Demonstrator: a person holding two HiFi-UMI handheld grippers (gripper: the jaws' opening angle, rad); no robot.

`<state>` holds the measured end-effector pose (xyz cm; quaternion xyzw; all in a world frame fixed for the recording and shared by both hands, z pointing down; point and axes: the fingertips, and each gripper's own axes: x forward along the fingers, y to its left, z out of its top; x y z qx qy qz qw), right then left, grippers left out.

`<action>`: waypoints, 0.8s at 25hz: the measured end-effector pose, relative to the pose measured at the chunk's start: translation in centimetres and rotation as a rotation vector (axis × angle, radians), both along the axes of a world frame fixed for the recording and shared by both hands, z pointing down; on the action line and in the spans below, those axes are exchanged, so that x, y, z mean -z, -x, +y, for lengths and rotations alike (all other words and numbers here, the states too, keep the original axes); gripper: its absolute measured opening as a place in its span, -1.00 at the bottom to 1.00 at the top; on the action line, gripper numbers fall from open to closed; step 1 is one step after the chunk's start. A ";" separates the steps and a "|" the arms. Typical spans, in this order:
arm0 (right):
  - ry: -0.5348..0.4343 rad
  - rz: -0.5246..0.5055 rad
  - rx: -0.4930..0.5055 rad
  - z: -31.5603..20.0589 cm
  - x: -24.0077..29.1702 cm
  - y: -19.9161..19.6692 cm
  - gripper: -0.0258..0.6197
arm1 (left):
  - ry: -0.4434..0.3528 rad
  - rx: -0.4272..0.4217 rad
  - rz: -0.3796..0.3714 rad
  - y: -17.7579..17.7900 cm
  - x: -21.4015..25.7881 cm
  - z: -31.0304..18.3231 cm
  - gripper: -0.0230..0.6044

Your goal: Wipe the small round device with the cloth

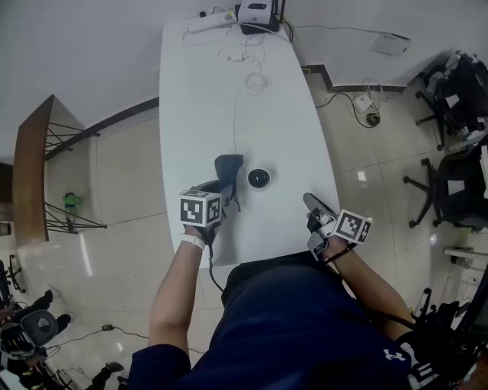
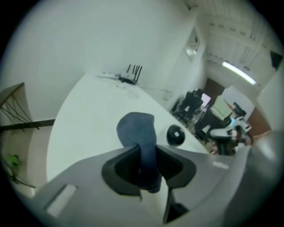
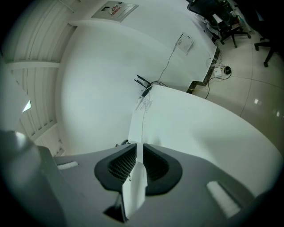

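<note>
A small round black device [image 1: 258, 178] sits on the white table [image 1: 278, 114] near its front end. My left gripper [image 1: 223, 188] is just left of it, shut on a dark blue cloth [image 1: 228, 167] that sticks out beyond the jaws. In the left gripper view the cloth [image 2: 137, 133] runs up between the jaws of the left gripper [image 2: 148, 160], and the device [image 2: 175, 135] lies to its right, apart from the cloth. My right gripper [image 1: 312, 203] hovers at the table's front right edge. It [image 3: 138, 156] is shut with nothing in it.
A white router [image 1: 256, 14] and loose cables [image 1: 256, 76] lie at the table's far end. Office chairs [image 1: 456, 103] stand on the tiled floor to the right. A wooden shelf unit [image 1: 32, 167] stands at the left. The person's torso is against the table's near edge.
</note>
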<state>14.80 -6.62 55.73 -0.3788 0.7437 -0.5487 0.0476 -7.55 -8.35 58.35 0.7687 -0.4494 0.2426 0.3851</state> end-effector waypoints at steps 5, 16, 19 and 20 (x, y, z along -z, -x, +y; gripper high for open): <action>0.012 -0.001 0.019 0.1 -0.3 0.4 -0.76 | 0.128 -0.051 -0.114 -1.0 -4.6 1.8 -0.60; 0.043 -0.016 0.000 0.4 -0.9 -0.1 -0.76 | -0.028 -0.017 0.035 -5.3 3.0 1.0 -0.60; 0.019 -0.004 0.022 0.2 -0.8 0.1 -0.76 | -0.053 -0.064 0.132 -8.5 5.5 1.4 -0.60; 0.015 -0.006 0.028 0.2 -0.7 0.2 -0.76 | -0.056 -0.077 0.177 -9.5 6.1 1.5 -0.60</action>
